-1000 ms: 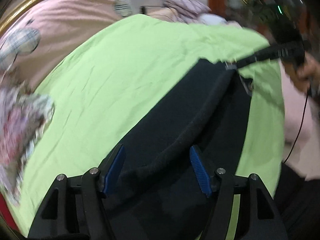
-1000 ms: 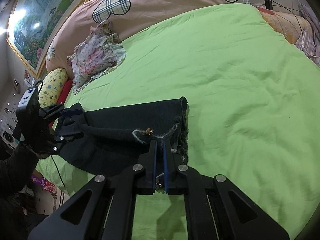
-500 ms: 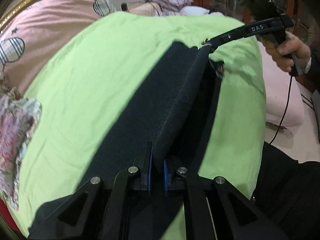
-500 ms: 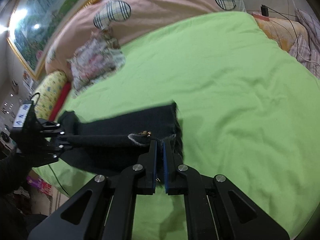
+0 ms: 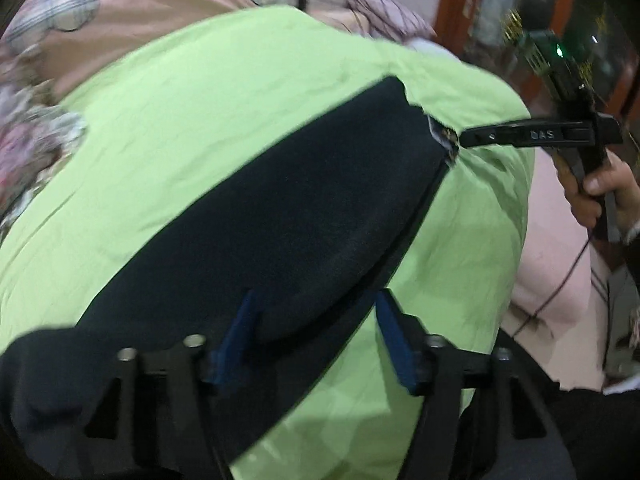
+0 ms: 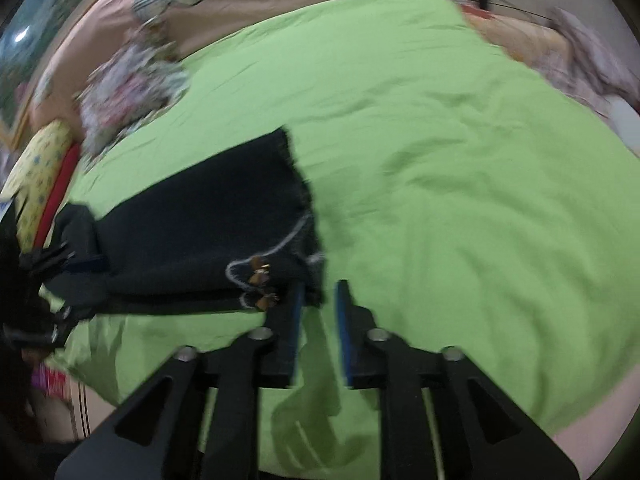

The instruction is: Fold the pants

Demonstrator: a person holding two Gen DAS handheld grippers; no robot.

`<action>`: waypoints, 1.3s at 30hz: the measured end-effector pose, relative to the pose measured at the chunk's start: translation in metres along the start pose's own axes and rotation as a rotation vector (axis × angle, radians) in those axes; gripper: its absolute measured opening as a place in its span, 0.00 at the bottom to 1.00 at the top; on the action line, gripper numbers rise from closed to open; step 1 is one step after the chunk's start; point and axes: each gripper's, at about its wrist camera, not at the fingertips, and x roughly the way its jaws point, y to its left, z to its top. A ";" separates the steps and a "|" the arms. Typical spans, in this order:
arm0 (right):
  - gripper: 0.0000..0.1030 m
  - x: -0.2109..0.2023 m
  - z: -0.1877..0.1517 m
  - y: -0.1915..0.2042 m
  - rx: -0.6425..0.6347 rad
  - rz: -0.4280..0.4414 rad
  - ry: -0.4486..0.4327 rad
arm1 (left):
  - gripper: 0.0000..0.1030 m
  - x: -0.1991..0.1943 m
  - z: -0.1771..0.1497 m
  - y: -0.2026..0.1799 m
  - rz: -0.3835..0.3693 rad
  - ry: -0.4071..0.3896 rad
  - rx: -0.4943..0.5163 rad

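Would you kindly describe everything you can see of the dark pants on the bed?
The pants are black or very dark navy, of a soft, fleecy-looking fabric. They lie lengthwise in a long folded strip on the green bedsheet. One end shows a pale drawstring with small metal tips and a frayed-looking edge. The left gripper has just been opening and straddles the fold; the right gripper has also been opening, its pads off the cloth beside the drawstring end.

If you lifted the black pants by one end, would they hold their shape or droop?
Probably droop: the pants lie limp, folded along the green sheet. The thick, fuzzy-looking cloth suggests some weight. It seems grippy rather than slippery.
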 end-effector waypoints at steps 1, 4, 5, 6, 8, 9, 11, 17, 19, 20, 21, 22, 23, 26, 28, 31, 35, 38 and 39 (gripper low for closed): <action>0.39 -0.008 0.000 -0.001 0.024 0.000 -0.021 | 0.62 -0.007 -0.005 0.002 0.006 -0.015 -0.020; 0.43 -0.033 -0.002 0.008 0.062 0.047 -0.122 | 0.66 -0.022 -0.013 0.007 0.026 -0.049 -0.099; 0.43 -0.037 -0.002 0.012 0.061 0.062 -0.137 | 0.67 -0.027 -0.017 0.013 0.039 -0.055 -0.133; 0.43 -0.041 -0.002 0.021 0.057 0.086 -0.151 | 0.67 -0.034 -0.022 0.021 0.052 -0.069 -0.180; 0.43 -0.041 -0.001 0.040 0.034 0.129 -0.156 | 0.70 -0.044 -0.034 0.031 0.070 -0.092 -0.256; 0.43 -0.037 0.000 0.052 0.020 0.149 -0.151 | 0.73 -0.051 -0.040 0.042 0.090 -0.102 -0.319; 0.44 -0.031 0.000 0.074 -0.011 0.193 -0.130 | 0.73 -0.062 -0.050 0.060 0.115 -0.126 -0.398; 0.44 0.001 0.000 0.140 -0.077 0.324 -0.066 | 0.75 -0.101 -0.088 0.119 0.229 -0.179 -0.626; 0.44 0.015 0.002 0.161 -0.094 0.357 -0.033 | 0.76 -0.117 -0.101 0.141 0.271 -0.185 -0.676; 0.44 0.019 0.003 0.170 -0.102 0.371 -0.023 | 0.76 -0.123 -0.107 0.151 0.286 -0.188 -0.697; 0.44 0.023 0.002 0.178 -0.113 0.386 -0.016 | 0.76 -0.132 -0.113 0.165 0.308 -0.196 -0.719; 0.44 0.029 0.005 0.189 -0.126 0.402 -0.006 | 0.76 -0.138 -0.119 0.175 0.322 -0.202 -0.733; 0.44 0.031 0.006 0.196 -0.136 0.413 0.001 | 0.77 -0.145 -0.123 0.186 0.338 -0.206 -0.750; 0.44 0.043 0.013 0.219 -0.156 0.456 0.037 | 0.78 -0.163 -0.137 0.230 0.369 -0.205 -0.801; 0.44 0.051 0.020 0.231 -0.160 0.492 0.055 | 0.79 -0.173 -0.146 0.262 0.371 -0.199 -0.812; 0.44 0.066 0.031 0.246 -0.165 0.525 0.096 | 0.79 -0.176 -0.155 0.301 0.372 -0.151 -0.829; 0.44 0.082 0.041 0.261 -0.168 0.531 0.128 | 0.79 -0.175 -0.161 0.337 0.391 -0.124 -0.848; 0.44 0.089 0.046 0.271 -0.180 0.531 0.141 | 0.79 -0.172 -0.161 0.356 0.382 -0.114 -0.849; 0.44 0.092 0.047 0.275 -0.184 0.532 0.147 | 0.79 -0.168 -0.159 0.362 0.381 -0.104 -0.851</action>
